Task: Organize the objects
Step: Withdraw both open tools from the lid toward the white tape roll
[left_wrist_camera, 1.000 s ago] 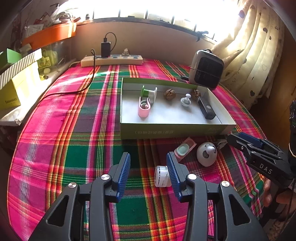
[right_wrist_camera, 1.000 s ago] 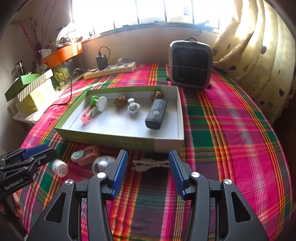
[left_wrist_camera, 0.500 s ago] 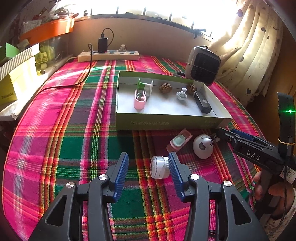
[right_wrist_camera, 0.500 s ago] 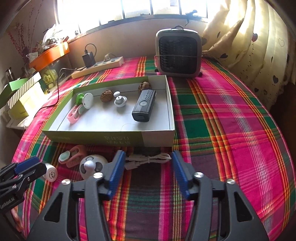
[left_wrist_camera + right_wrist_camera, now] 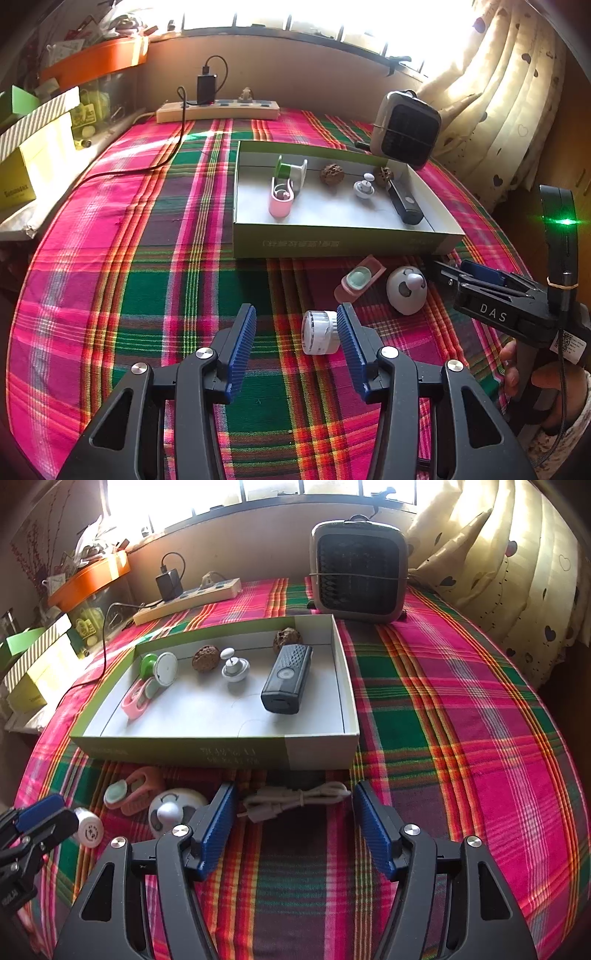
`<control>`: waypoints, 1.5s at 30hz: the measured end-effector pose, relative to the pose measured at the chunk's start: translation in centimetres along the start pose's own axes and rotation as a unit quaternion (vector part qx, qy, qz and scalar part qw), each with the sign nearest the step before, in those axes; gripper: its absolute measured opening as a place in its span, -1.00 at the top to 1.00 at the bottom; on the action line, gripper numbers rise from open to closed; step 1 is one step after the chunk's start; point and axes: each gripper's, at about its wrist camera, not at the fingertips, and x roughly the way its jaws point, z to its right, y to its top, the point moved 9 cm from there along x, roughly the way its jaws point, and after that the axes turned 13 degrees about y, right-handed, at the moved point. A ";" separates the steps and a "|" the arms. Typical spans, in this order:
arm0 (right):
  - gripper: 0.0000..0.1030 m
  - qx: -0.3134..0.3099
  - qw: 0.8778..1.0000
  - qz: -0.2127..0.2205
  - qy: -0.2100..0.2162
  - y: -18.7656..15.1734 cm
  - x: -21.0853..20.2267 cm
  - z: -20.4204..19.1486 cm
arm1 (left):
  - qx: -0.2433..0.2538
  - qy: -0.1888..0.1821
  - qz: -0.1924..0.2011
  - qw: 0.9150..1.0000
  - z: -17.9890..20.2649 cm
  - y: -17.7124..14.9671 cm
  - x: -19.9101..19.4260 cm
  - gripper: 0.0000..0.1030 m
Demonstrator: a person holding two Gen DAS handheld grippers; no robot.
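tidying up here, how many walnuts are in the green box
2: one walnut sits mid-back in the green box, the other walnut by the far wall behind the black device.

The left claw (image 5: pixel 296 332) gapes wide over the plaid counter (image 5: pixel 147 280). A small white cylinder (image 5: pixel 320 331) (a jar, perhaps) lies against its right finger (image 5: pixel 349 338).
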 end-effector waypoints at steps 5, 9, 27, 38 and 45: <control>-0.26 0.002 1.000 -0.004 -0.009 -0.6 -0.7 0.5 | -0.001 0.000 0.000 1.000 0.0 0.0 0.0 0.14; -0.26 0.002 1.000 0.002 -0.016 -0.5 -1.2 0.5 | 0.000 -0.001 0.000 1.000 0.0 0.0 0.0 0.13; -0.28 0.043 0.998 -0.007 -0.056 0.2 0.1 1.5 | 0.002 -0.004 -0.003 1.000 0.1 0.0 0.0 0.10; -0.28 0.029 0.997 -0.017 -0.073 -1.2 -1.5 2.6 | 0.007 -0.006 -0.005 1.000 0.0 -0.1 0.0 0.10; -0.28 0.014 0.997 -0.016 -0.078 -1.8 -2.4 3.6 | 0.018 -0.010 -0.006 1.000 0.2 -0.3 -0.2 0.08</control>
